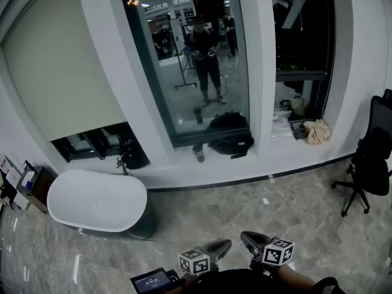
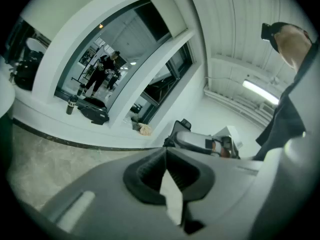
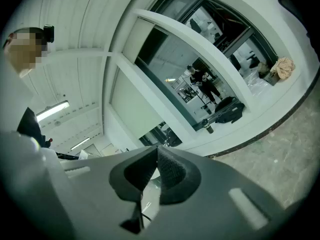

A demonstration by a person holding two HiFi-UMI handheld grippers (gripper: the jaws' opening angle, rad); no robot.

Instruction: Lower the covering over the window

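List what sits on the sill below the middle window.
A black bag lies on the sill, and a dark cup stands to its left. Anything under the bag is covered.

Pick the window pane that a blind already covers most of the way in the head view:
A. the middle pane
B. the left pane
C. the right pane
B: the beige roller blind hangs over most of the left pane, leaving only a strip of glass at the bottom. The middle pane and right pane show bare glass.

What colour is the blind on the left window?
Pale beige. The blind shows best in the head view.
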